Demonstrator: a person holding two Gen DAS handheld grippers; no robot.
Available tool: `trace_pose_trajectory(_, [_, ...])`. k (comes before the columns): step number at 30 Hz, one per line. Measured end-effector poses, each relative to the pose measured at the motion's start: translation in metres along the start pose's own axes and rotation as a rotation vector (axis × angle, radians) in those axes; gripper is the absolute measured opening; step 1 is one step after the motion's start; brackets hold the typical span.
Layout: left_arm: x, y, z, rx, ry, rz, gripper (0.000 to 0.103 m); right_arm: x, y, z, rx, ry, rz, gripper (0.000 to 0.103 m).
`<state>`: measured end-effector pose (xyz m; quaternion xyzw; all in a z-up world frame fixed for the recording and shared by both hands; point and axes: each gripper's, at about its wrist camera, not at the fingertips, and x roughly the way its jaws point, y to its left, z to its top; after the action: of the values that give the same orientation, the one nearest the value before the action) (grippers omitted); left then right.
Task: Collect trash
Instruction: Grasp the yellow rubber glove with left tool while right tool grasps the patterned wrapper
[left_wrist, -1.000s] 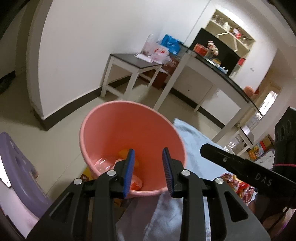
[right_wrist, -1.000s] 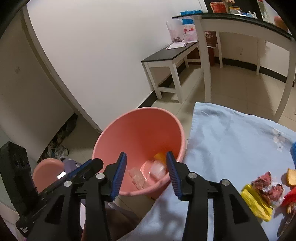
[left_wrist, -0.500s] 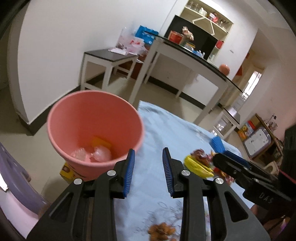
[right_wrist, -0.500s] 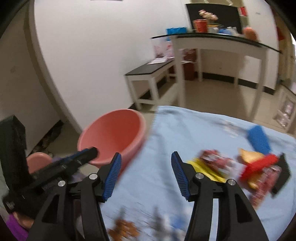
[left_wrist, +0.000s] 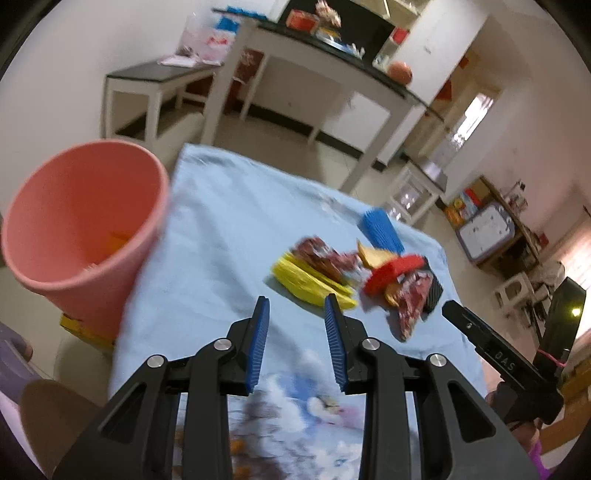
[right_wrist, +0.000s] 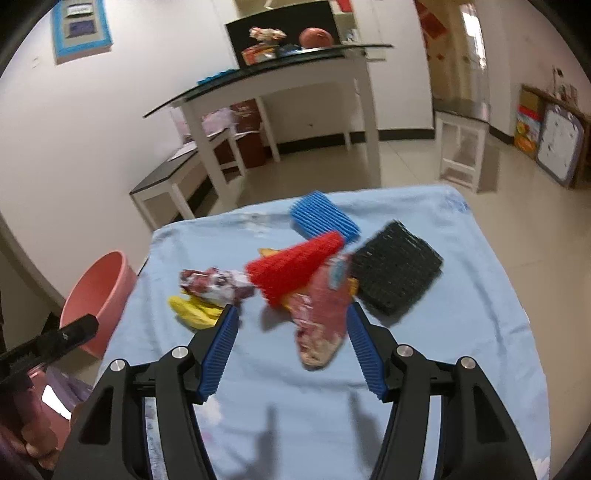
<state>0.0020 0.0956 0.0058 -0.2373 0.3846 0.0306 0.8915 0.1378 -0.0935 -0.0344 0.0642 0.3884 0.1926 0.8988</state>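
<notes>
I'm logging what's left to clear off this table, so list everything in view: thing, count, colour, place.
bucket: 1, pink, beside the table's left edge, scraps inside
tablecloth: 1, light blue, covering the table
yellow wrapper: 1, yellow, left of the pile
crumpled wrapper: 1, maroon and white, on the yellow one
red ribbed piece: 1, red, pile centre
maroon packet: 1, maroon, under the red piece
blue ribbed pad: 1, blue, far side
black ribbed pad: 1, black, right of pile
left gripper: jaws open, empty
right gripper: jaws opening, nothing gripped
</notes>
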Motion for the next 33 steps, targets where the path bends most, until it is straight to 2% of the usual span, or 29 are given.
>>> trace_pose_trajectory(4, [0.028,-0.017,-0.001,-0.009,0.051,0.017,0.031,0.007,-0.014,-0.003,0.027,0.010,0.017,0.060])
trace_pose_trajectory(8, [0.058,-0.022,0.004,-0.080,0.111,0.025,0.031,0.007,-0.023,-0.008,0.050,0.012,0.031,0.060])
trace_pose_trajectory(13, [0.083,-0.031,0.011,-0.125,0.124,0.054,0.031,0.009,-0.035,-0.009,0.074,0.016,0.051,0.061])
trace_pose_trajectory(21, [0.115,-0.038,0.018,-0.167,0.153,0.171,0.031,0.013,-0.041,-0.008,0.080,0.020,0.076,0.061])
trace_pose_trajectory(28, [0.119,-0.038,0.016,-0.130,0.126,0.158,0.030,0.023,-0.042,-0.010,0.089,0.045,0.099,0.062])
trace_pose_trajectory(29, [0.119,-0.037,0.016,-0.125,0.123,0.151,0.027,0.024,-0.041,-0.010,0.090,0.047,0.101,0.062])
trace_pose_trajectory(30, [0.119,-0.037,0.016,-0.120,0.121,0.145,0.018,0.025,-0.040,-0.010,0.092,0.051,0.104,0.062])
trace_pose_trajectory(31, [0.117,-0.037,0.016,-0.114,0.119,0.141,0.013,0.025,-0.040,-0.010,0.092,0.052,0.106,0.062])
trace_pose_trajectory(33, [0.112,-0.037,0.017,-0.094,0.114,0.140,0.007,0.026,-0.039,-0.010,0.090,0.054,0.108,0.062])
